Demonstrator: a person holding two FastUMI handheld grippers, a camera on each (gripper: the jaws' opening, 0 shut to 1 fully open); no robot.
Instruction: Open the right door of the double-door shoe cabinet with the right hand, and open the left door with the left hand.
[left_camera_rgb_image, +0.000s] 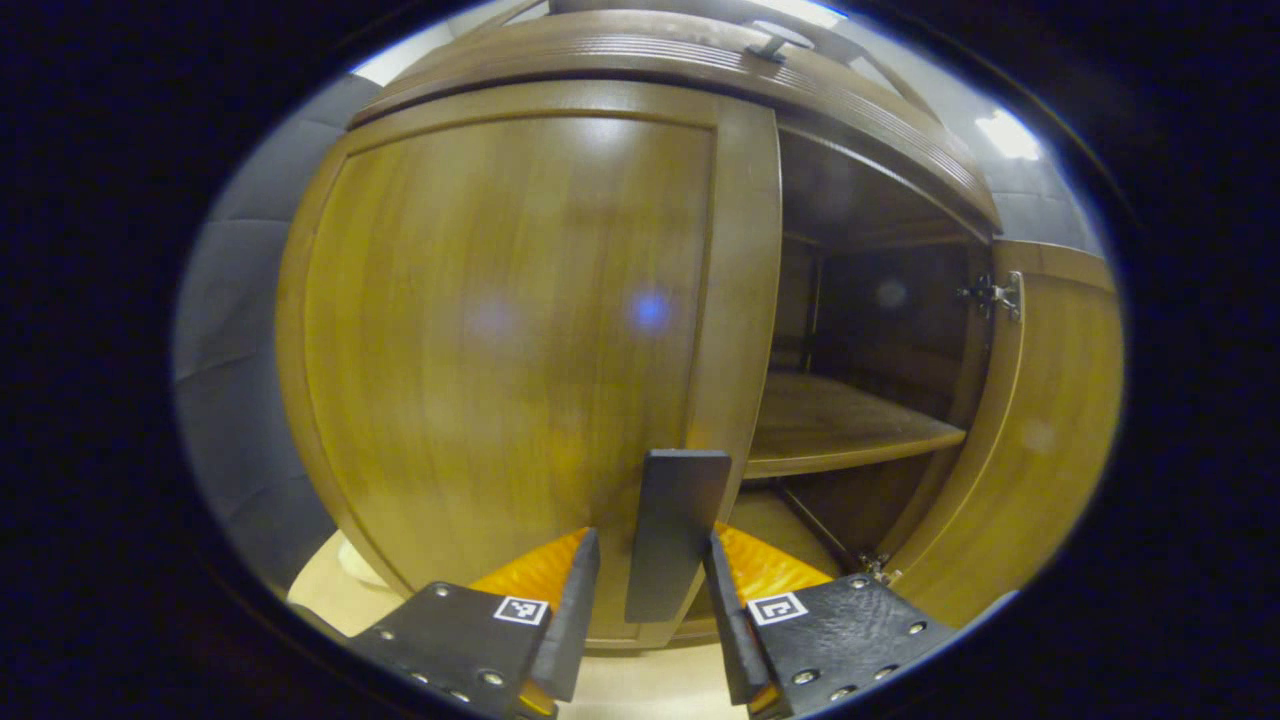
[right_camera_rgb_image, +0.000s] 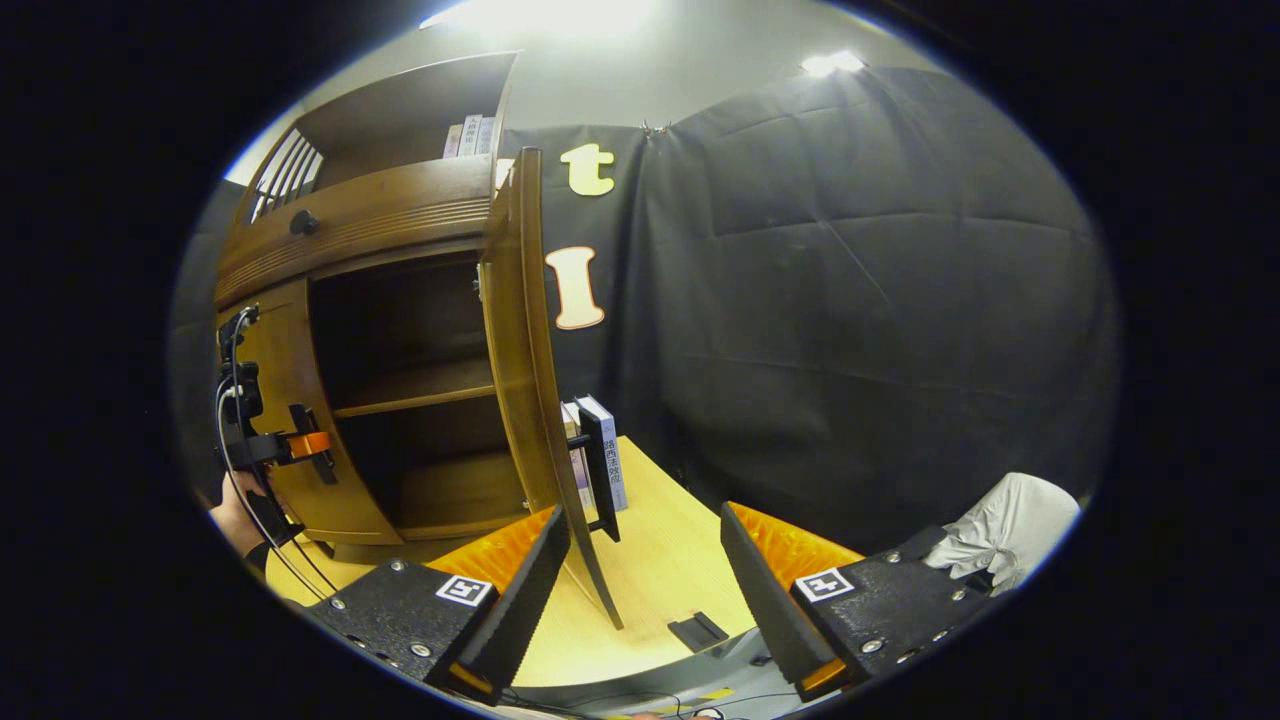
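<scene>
The wooden shoe cabinet's left door (left_camera_rgb_image: 500, 330) stands closed. Its flat dark handle (left_camera_rgb_image: 675, 530) hangs between the fingers of my left gripper (left_camera_rgb_image: 652, 600), which is open around it; the left finger stands clear of it. To the right the right door (left_camera_rgb_image: 1050, 430) is swung wide, baring a shelf (left_camera_rgb_image: 840, 430). In the right gripper view the right door (right_camera_rgb_image: 525, 350) shows edge-on with its dark handle (right_camera_rgb_image: 598, 480). My right gripper (right_camera_rgb_image: 645, 590) is open just short of that door's lower corner, holding nothing. Farther off, the left gripper (right_camera_rgb_image: 300, 445) sits at the left door (right_camera_rgb_image: 285, 400).
Books (right_camera_rgb_image: 612, 450) stand on the light table (right_camera_rgb_image: 660, 560) behind the open door, and more books (right_camera_rgb_image: 470, 135) sit on top of the cabinet. A small dark piece (right_camera_rgb_image: 697, 630) lies near the table's front edge. A grey sleeve (right_camera_rgb_image: 1010, 530) is at lower right.
</scene>
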